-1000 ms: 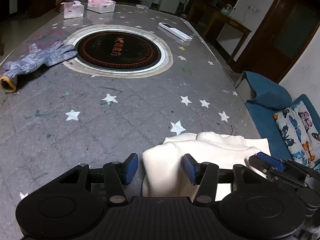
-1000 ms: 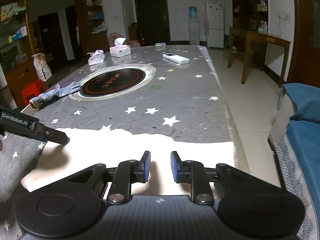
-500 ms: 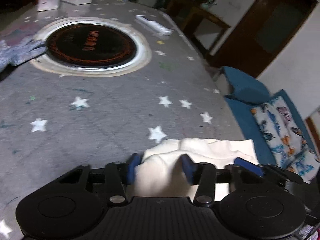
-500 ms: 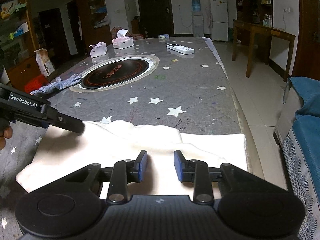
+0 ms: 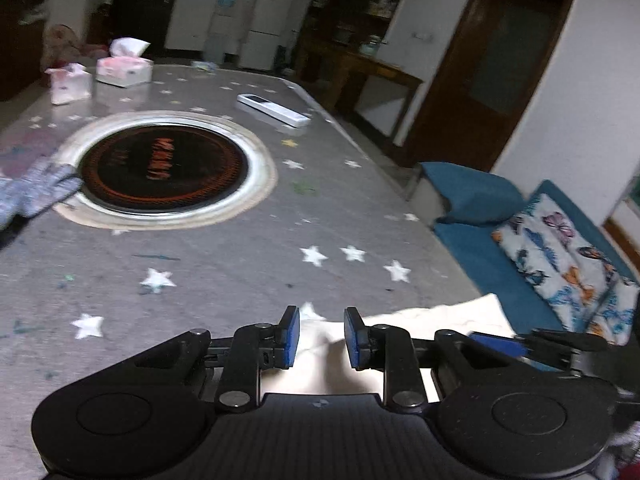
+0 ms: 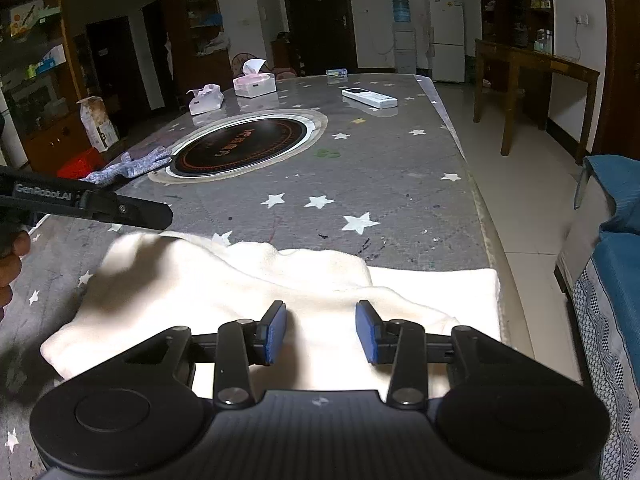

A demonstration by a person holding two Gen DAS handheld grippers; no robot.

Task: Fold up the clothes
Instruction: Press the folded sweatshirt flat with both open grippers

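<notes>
A cream garment (image 6: 280, 280) lies partly folded at the near right edge of the star-patterned table (image 6: 400, 184). My left gripper (image 5: 318, 320) is at its far left corner, jaws closing with a raised fold of the garment (image 5: 440, 316) pinched between the blue pads. In the right wrist view the left gripper (image 6: 160, 220) reaches in from the left, and the cloth under its tip looks lifted and blurred. My right gripper (image 6: 322, 320) hovers over the garment's near middle. Its jaws are opening and nothing sits between the pads.
A round black hotplate (image 6: 240, 148) is set into the table's middle, with a grey work glove (image 6: 132, 166) at its left. Tissue boxes (image 6: 254, 84) and a white remote (image 6: 370, 98) lie at the far end. A blue sofa (image 5: 472, 196) with a butterfly cushion (image 5: 560, 256) stands beyond the right edge.
The left jaws have narrowed onto the cloth fold and the left view has tilted upward. The garment's far left corner has risen. The right jaws have spread wider.
</notes>
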